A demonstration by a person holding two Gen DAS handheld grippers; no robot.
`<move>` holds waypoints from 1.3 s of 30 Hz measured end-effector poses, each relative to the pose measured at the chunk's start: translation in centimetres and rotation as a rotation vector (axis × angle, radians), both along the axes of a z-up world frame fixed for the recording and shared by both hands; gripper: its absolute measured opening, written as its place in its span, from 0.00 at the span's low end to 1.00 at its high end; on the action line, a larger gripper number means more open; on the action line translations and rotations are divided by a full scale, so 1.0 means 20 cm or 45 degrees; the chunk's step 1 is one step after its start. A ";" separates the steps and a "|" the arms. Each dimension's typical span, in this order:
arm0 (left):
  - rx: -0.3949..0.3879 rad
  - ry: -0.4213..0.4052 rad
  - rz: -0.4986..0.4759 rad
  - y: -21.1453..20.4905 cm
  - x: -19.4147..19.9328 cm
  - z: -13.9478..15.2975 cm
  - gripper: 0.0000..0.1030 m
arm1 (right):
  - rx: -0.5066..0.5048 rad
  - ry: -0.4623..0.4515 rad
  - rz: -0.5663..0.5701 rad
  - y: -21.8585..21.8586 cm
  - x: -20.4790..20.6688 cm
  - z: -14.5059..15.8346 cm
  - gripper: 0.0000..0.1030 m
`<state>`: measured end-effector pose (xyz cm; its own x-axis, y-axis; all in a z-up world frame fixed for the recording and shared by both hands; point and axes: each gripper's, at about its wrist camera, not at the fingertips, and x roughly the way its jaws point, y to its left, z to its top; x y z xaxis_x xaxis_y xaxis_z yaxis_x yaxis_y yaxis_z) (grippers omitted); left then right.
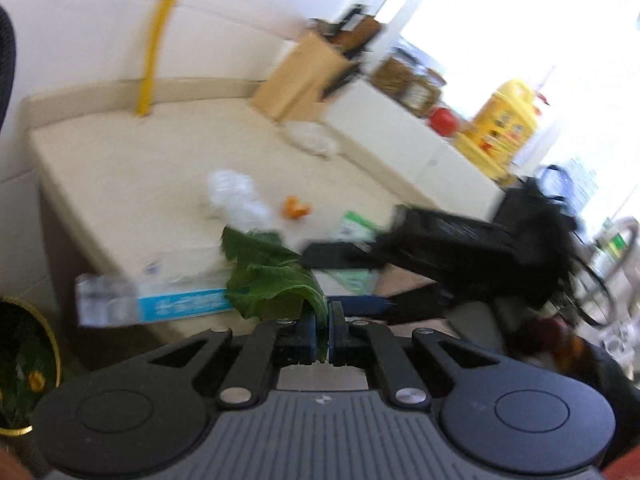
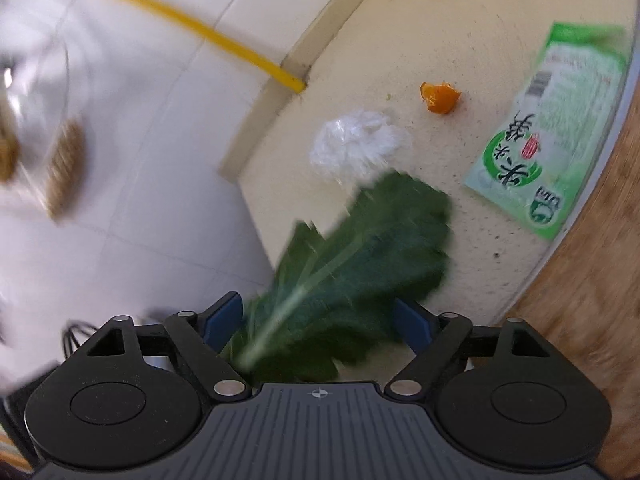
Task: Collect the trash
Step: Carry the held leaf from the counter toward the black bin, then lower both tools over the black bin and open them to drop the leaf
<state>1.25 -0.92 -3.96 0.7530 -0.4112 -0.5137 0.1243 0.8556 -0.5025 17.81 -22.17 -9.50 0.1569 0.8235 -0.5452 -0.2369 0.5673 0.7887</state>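
The left claw (image 1: 323,334) is clenched on the stem end of a green leaf (image 1: 268,276), its blue pads pressed together with the pale stalk pinched between them; the leaf stands up and to the left from the grip, above the near edge of the cream table (image 1: 132,168). The right claw (image 2: 318,322) is released, its blue pads (image 2: 224,314) spread wide apart; a large dark leaf fills the gap between them in the right wrist view, blurred, and whether it touches either pad cannot be told.

Just beyond the leaf tip on the table lies a crumpled white plastic wad (image 2: 358,142); past that, a piece of orange peel (image 2: 440,97); to the right, near the table's rounded edge, a flat green and white food packet (image 2: 548,136). In the left wrist view a clear wrapper with a blue strip (image 1: 156,292) lies at the near table edge, just left of the leaf; a second clump of clear plastic (image 1: 312,138) sits farther back, beside a wooden knife block (image 1: 304,76).

A yellow pipe (image 1: 154,44) runs up the white tiled wall from the table's back corner; a yellow bottle (image 1: 504,124) and a red object (image 1: 443,120) stand on a raised ledge to the right; a dark bin with a yellow rim (image 1: 24,364) shows at the lower left, below table level.
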 end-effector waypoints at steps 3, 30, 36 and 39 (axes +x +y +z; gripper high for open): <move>0.031 -0.036 -0.086 -0.08 0.00 0.06 0.04 | 0.057 0.028 -0.011 0.00 0.03 -0.02 0.81; 0.131 0.062 0.697 0.66 -0.49 -0.02 0.11 | 0.049 -0.274 0.654 1.22 -0.13 0.20 0.27; 0.191 0.194 0.834 0.87 -0.41 -0.19 0.15 | -0.090 -0.265 0.728 1.52 -0.14 0.05 0.27; 0.221 0.284 0.886 0.95 -0.33 -0.26 0.17 | -0.162 -0.263 0.743 1.65 -0.13 -0.03 0.31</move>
